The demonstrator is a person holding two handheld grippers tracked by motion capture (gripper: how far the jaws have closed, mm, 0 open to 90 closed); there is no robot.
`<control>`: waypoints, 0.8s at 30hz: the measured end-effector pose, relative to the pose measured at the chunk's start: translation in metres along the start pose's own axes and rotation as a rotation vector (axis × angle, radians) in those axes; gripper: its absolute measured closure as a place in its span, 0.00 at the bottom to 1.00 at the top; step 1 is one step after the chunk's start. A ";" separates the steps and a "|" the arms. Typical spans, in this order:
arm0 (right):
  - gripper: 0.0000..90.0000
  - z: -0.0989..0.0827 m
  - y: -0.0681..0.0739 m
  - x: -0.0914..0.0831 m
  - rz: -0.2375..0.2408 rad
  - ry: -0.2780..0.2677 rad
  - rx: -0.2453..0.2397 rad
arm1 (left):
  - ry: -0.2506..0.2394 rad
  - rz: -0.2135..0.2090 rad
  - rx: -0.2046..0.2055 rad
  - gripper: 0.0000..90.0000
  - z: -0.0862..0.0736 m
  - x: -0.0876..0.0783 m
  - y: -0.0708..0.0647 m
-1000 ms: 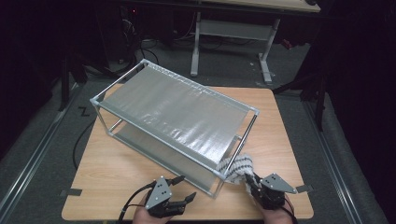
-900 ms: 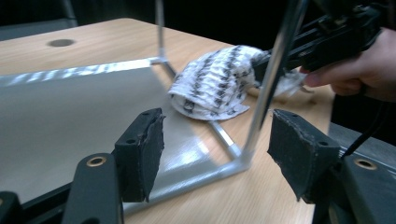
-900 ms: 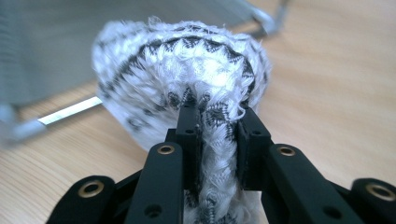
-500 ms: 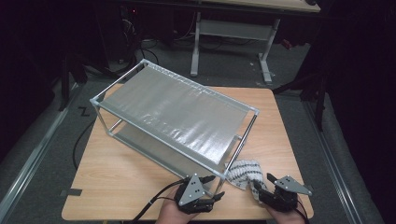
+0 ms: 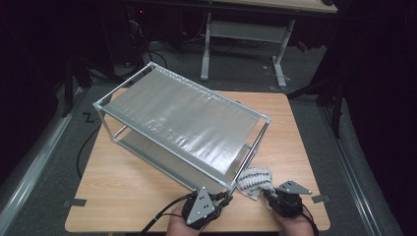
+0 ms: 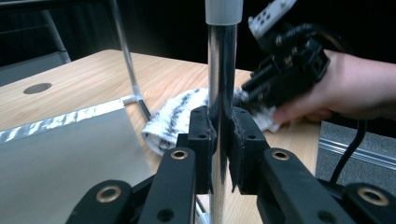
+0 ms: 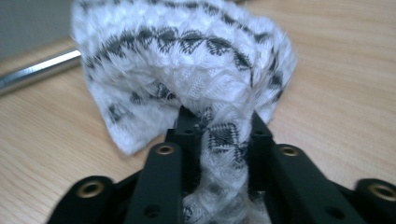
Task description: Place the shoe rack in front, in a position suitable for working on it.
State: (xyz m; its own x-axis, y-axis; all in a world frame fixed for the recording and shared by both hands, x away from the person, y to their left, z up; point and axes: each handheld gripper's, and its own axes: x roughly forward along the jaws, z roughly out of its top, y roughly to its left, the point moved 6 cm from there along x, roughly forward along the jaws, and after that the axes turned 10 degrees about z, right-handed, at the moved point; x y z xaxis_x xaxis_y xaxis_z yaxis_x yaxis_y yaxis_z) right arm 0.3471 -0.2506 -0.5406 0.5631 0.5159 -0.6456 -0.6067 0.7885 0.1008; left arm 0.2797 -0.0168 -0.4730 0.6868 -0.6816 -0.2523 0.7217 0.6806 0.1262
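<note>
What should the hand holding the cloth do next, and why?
Probably bring the cloth up against the rack's shiny corner post and start wiping. The left tool has just closed on that post, steadying the rack, and the right tool has just closed on the cloth right beside it.

Item one, the cloth [image 5: 254, 181]: I am looking at a white knitted piece with black zigzag bands, bunched into a soft mound. It is lying on the wood just ahead of my right gripper [image 5: 269, 195], with one gathered fold running back between that gripper's jaws, which are pinching it.

Item two, the rack post [image 6: 221, 79]: I am seeing a polished chrome tube with a grey plastic cap, standing upright at the near corner of the two-tier rack [image 5: 182, 118]. It is sitting squarely between the jaws of my left gripper [image 6: 221, 135], which are clamping it on both sides. The cloth is lying just beyond this post.
</note>
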 end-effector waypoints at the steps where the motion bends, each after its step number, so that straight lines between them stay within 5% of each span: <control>1: 0.85 0.004 0.000 -0.002 -0.009 -0.024 -0.014 | 0.000 0.002 -0.001 0.89 -0.001 -0.004 0.000; 6: 0.85 0.046 0.020 -0.008 -0.005 -0.185 -0.093 | 0.001 0.017 -0.008 0.89 -0.007 -0.021 0.002; 8: 0.85 0.062 0.028 -0.001 0.002 -0.209 -0.116 | 0.004 0.022 -0.012 0.89 -0.008 -0.028 0.002; 12: 0.85 0.082 0.039 0.040 0.019 -0.138 -0.145 | 0.008 0.028 -0.018 0.89 -0.011 -0.037 0.003; 16: 0.85 0.076 0.032 0.084 -0.009 0.026 -0.144 | 0.004 0.040 -0.016 0.89 -0.014 -0.044 0.005; 24: 0.85 0.066 0.032 0.078 0.003 0.029 -0.170 | 0.003 0.112 -0.010 0.89 -0.018 -0.054 0.015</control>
State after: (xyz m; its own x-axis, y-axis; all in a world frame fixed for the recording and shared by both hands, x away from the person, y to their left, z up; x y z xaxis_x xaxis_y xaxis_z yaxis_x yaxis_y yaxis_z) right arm 0.4086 -0.1633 -0.5373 0.5464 0.5066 -0.6669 -0.6960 0.7176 -0.0251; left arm 0.2518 0.0348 -0.4749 0.7625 -0.6005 -0.2406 0.6399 0.7549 0.1437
